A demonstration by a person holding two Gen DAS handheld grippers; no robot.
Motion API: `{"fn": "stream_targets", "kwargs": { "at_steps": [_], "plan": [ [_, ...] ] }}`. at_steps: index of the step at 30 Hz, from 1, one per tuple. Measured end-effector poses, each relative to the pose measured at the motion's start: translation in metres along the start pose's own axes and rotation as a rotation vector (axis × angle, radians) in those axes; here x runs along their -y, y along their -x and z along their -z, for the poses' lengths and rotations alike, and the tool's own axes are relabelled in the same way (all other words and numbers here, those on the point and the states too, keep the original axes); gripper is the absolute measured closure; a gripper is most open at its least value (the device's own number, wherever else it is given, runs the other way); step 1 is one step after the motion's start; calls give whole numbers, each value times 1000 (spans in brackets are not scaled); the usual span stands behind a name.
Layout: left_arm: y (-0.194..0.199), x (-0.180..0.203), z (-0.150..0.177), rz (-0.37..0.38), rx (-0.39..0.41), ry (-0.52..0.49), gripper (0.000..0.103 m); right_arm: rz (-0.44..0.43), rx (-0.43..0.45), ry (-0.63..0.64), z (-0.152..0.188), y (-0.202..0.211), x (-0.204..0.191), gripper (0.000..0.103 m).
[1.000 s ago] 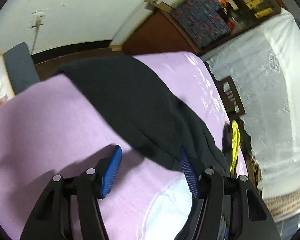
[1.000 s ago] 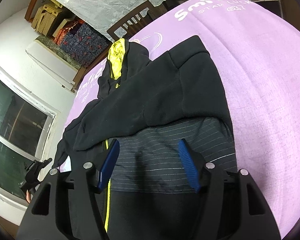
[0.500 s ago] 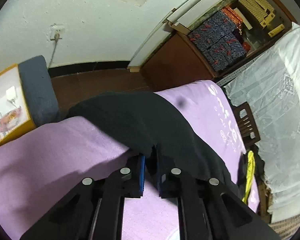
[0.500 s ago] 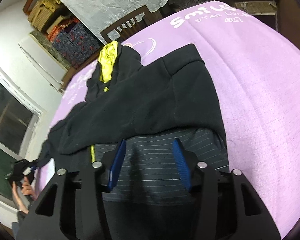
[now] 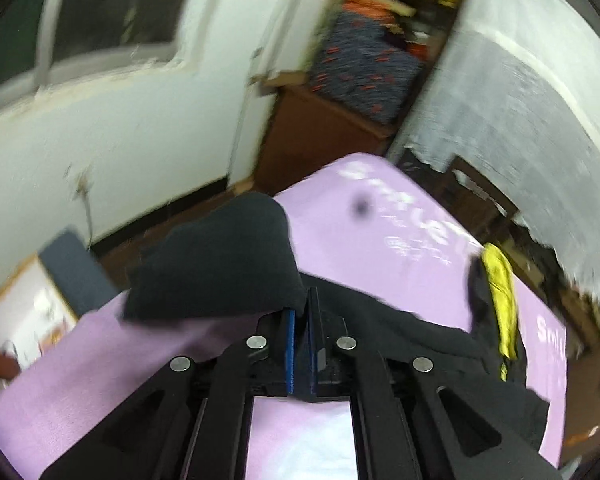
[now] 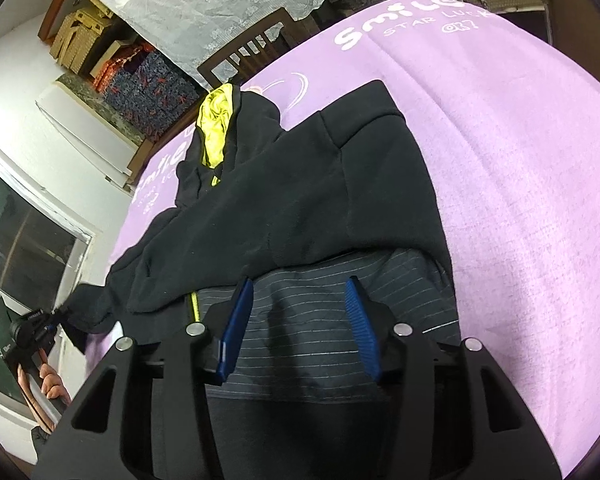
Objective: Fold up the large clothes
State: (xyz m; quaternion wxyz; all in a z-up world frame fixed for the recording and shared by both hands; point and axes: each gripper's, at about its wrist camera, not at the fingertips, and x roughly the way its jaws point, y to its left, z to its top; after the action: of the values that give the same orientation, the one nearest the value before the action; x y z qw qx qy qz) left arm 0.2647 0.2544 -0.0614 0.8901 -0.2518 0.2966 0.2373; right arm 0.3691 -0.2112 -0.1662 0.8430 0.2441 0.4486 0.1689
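Observation:
A black hoodie (image 6: 300,184) with a yellow hood lining (image 6: 216,128) lies spread on a purple blanket (image 6: 520,200). Its striped inner fabric (image 6: 300,340) is turned up near me. My left gripper (image 5: 302,300) is shut on the end of the hoodie's black sleeve (image 5: 220,264) and holds it raised above the blanket (image 5: 380,232). The right wrist view shows that gripper (image 6: 40,324) at the far left, in a person's hand (image 6: 52,388). My right gripper (image 6: 296,292) stands partly open over the striped fabric, which lies flat between the fingers.
A wooden chair (image 6: 252,52) and a white lace cloth (image 6: 220,0) stand beyond the far edge of the bed. Patterned boxes (image 6: 148,80) fill a shelf, and a dark window (image 6: 20,240) lies to the left. A box (image 5: 24,312) sits by the bed's corner.
My left gripper closed on the sleeve end and lifted it off the blanket, rolling as it rose. The right jaws narrowed a little and the right hand stayed put.

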Motion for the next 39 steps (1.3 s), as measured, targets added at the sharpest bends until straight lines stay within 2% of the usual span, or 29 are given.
{"fn": "stream_targets", "kwargs": {
  "at_steps": [5,9,12,13,16,17,19,21,23,24,27,30,32,34,36,39],
  "plan": [
    [27,97,17,72,55,-231,98,-25,8,-44,-2,6,7,55],
    [35,179,63,152,53,-432,97,-39,26,-82,-5,13,15,55],
    [18,228,113,207,-27,-563,93,-52,37,-117,-8,18,23,54],
    [4,242,135,208,-70,-607,93,-56,41,-129,-9,20,26,53],
    [-33,256,180,178,-207,-682,89,-68,52,-145,-12,24,31,52],
    [-42,257,190,155,-237,-700,89,-67,56,-144,-13,25,31,51],
    [-37,254,192,154,-210,-721,82,-61,63,-144,-15,27,32,51],
    [-24,244,179,214,-217,-695,50,-66,64,-148,-16,27,33,50],
    [-9,234,170,240,-192,-680,33,-67,63,-144,-16,27,33,50],
    [-1,228,166,243,-167,-681,28,-67,63,-137,-16,26,32,50],
    [15,192,141,239,-111,-640,22,-72,63,-100,-14,26,25,50],
    [9,150,109,174,-99,-531,21,-83,63,-31,-9,26,10,50],
    [-9,121,83,125,-127,-416,21,-94,64,20,-5,26,-5,50],
    [-34,99,66,93,-182,-345,22,-102,78,104,1,27,-26,50],
    [-51,94,64,72,-210,-363,22,-61,85,212,6,25,-58,50],
    [-79,98,73,23,-240,-445,23,-28,73,355,12,15,-106,50]
  ]
}}
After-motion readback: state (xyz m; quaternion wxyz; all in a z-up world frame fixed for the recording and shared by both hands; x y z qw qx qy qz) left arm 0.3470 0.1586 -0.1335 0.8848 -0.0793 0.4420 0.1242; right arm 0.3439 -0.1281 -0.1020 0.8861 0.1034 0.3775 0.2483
